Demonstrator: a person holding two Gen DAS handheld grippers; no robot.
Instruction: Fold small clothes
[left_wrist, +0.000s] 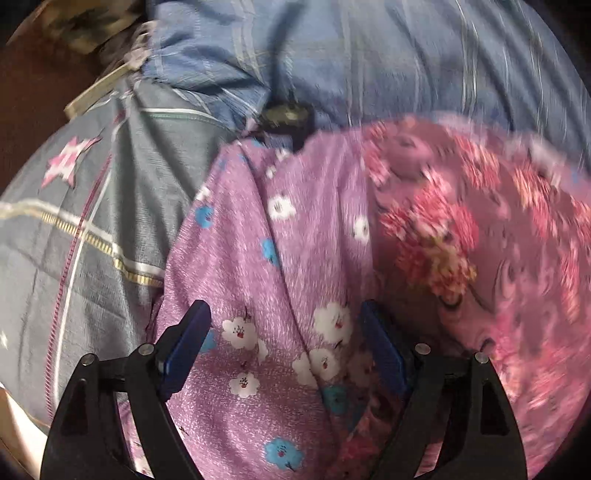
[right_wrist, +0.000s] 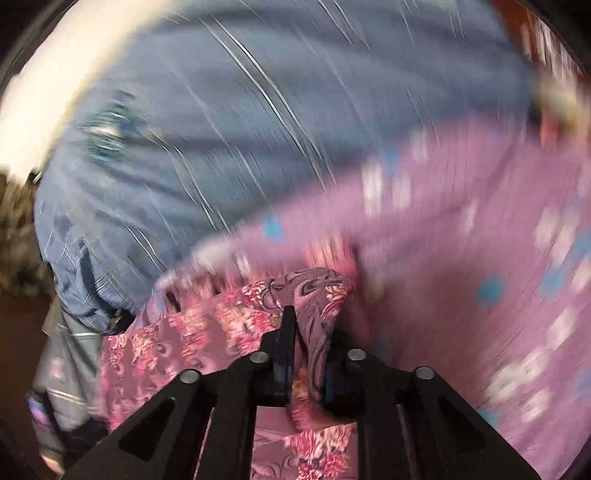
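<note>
Blue striped bedding (left_wrist: 369, 55); left gripper (left_wrist: 284, 347) fingers wide apart, right gripper (right_wrist: 310, 354) fingers pinching floral garment (right_wrist: 314, 295).

Left gripper (left_wrist: 284, 343) stands with jaws wide apart above the lilac flowered cloth (left_wrist: 255, 258), blue pads clear of the fabric on both sides (no contact visible). A pink rose-print garment (left_wrist: 480, 240), blurred, lies against the cloth's right edge. Grey star-patterned bedding (left_wrist: 92, 229) lies to the left; blue striped bedding (left_wrist: 369, 62) lies beyond. A small dark object (left_wrist: 286, 118) sits between them, unidentifiable.
</note>
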